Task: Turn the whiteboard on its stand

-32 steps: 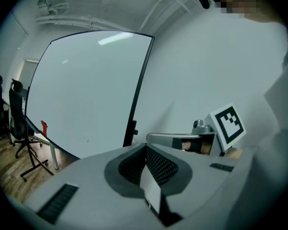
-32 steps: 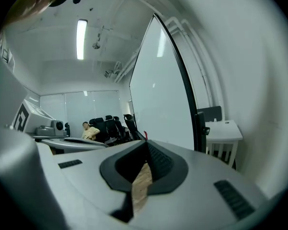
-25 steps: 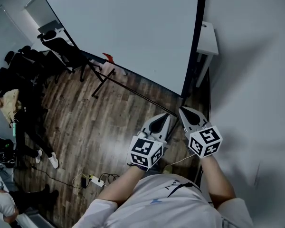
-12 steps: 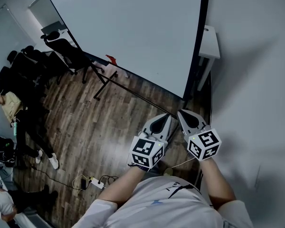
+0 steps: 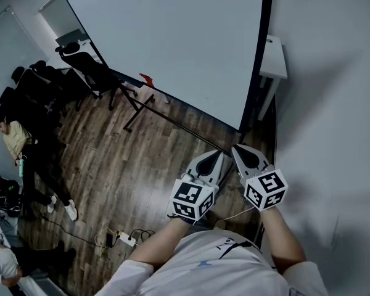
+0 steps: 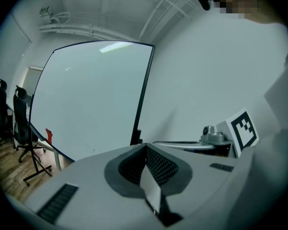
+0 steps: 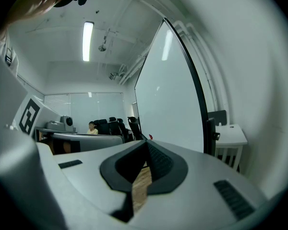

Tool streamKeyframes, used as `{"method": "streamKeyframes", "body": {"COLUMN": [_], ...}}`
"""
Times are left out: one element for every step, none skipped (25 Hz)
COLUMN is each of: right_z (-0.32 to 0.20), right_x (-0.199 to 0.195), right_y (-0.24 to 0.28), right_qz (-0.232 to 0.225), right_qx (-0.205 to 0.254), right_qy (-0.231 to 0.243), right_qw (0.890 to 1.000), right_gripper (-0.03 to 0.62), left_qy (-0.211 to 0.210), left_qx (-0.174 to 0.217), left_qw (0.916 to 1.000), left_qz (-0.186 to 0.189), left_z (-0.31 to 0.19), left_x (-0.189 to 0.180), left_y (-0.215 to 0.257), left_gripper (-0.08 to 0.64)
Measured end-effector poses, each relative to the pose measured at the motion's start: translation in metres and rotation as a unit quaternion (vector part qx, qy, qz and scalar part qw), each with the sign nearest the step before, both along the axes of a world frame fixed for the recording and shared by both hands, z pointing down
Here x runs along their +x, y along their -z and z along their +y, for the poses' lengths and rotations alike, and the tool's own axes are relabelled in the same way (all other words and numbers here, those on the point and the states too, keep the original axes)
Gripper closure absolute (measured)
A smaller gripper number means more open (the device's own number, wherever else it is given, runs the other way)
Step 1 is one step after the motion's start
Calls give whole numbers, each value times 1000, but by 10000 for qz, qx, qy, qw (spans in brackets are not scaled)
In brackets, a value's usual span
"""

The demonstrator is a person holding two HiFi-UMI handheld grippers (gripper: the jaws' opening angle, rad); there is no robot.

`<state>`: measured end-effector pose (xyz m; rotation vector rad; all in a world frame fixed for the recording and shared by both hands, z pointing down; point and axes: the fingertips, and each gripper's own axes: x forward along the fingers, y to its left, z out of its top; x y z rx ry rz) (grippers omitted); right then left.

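I see the whiteboard (image 5: pixel 172 42) as a plain pale grey-white sheet with a thin black frame, on a black stand (image 5: pixel 139 111). The floor (image 5: pixel 123 165) is dark brown wood-grain planking with glossy streaks. My left gripper (image 5: pixel 220 153) and right gripper (image 5: pixel 235 145) are both light grey shells with charcoal, cross-hatched pads (image 6: pixel 158 164), and each carries a cube (image 5: pixel 191 199) patterned in black-and-white square markers. A small red thing (image 5: pixel 146 79) shows at the whiteboard's lower edge. The chairs (image 5: pixel 80 63) toward the floor's left edge are black. The side table (image 5: pixel 273 57) and the wall (image 5: pixel 333 103) are white.
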<state>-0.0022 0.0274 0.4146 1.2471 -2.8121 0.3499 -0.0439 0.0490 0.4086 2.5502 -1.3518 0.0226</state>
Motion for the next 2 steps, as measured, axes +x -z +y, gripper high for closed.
{"method": "streamKeyframes", "body": {"right_z": [0,-1], "right_x": [1,1], "right_y": [0,0], "right_qz": [0,0], "right_qx": [-4,-9], "right_qy": [-3,-7], "right_qw": [10000,10000], "right_gripper": [580,580], "left_qy": [1,1], "left_qx": [-2,-5], "left_qw": [10000,10000], "left_qz": [1,3], "left_z": [0,-1], "left_x": [1,1], "left_y": [0,0], "left_gripper": [549,549]}}
